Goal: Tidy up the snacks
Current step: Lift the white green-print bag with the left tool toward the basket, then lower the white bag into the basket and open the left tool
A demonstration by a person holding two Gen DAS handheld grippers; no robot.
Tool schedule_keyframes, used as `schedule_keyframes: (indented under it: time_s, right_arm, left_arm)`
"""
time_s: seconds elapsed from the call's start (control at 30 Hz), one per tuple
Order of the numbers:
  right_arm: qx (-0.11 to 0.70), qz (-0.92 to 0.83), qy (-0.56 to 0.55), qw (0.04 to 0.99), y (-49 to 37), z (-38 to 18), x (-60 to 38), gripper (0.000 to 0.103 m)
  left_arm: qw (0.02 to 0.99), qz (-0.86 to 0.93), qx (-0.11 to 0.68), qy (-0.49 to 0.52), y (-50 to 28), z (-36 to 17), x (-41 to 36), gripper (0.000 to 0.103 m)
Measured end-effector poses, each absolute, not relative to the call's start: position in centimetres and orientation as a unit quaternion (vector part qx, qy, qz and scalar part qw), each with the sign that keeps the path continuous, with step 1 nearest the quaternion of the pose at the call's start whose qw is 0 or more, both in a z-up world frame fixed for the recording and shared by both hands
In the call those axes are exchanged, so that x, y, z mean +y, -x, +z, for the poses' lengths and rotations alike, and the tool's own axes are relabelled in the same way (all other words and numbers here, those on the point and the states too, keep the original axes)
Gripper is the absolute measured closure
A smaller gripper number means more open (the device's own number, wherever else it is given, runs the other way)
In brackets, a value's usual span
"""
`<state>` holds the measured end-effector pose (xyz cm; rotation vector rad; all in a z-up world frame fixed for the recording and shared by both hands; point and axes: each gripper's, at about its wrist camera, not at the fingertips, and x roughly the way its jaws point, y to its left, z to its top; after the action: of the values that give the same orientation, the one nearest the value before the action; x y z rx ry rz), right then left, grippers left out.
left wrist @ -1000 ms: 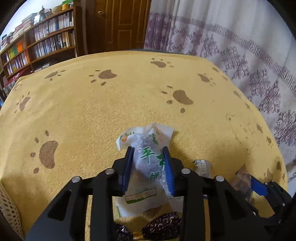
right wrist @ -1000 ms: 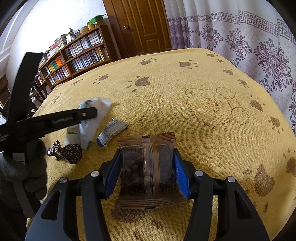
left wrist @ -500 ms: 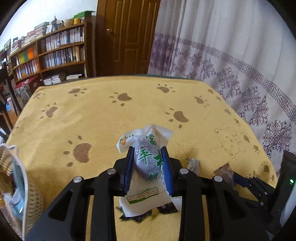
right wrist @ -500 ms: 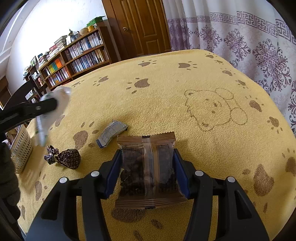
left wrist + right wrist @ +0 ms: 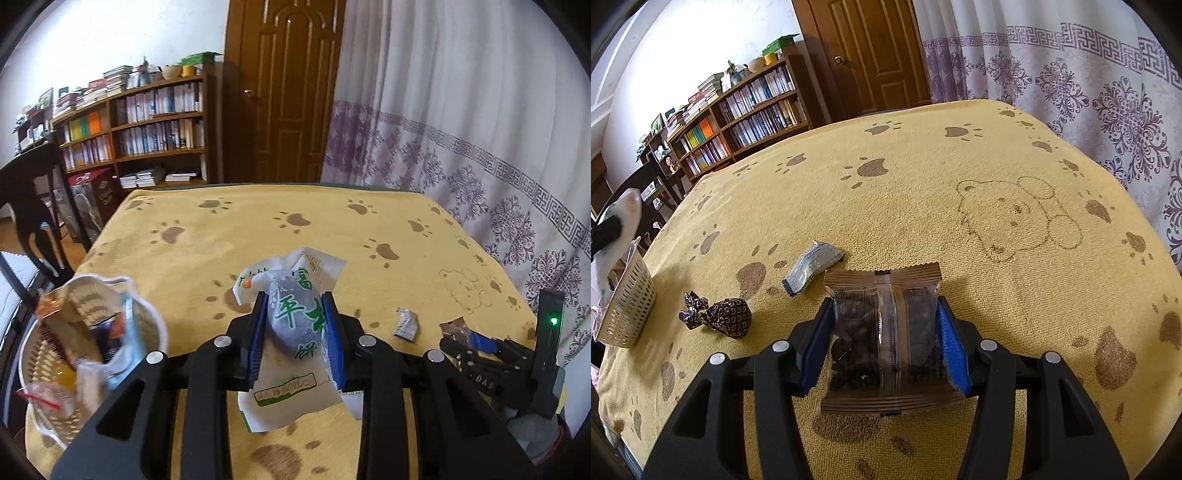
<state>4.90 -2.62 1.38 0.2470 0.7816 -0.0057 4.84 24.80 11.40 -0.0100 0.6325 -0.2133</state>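
Your left gripper (image 5: 297, 334) pinches the light, crinkly white pastry packet (image 5: 295, 325) mid-body beside the basket (image 5: 33, 365); your right gripper (image 5: 886, 347) clamps the soft brown snack pack (image 5: 886, 339).

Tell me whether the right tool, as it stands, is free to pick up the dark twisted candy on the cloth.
Probably not yet. The right tool is shut on the brown snack packet, so it has no free grip. The dark twisted candy lies in the open to its left, nothing over it; the packet must go first.
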Motion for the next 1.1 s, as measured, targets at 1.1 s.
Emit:
schedule_keyframes:
  time_s: [1.1]
  right_arm:
    - [0.367, 0.06, -0.153, 0.916, -2.9, 3.8, -0.9, 0.049]
  left_arm:
    - [0.941, -0.073, 0.33, -0.027, 3.5, 8.9, 33.0, 0.052]
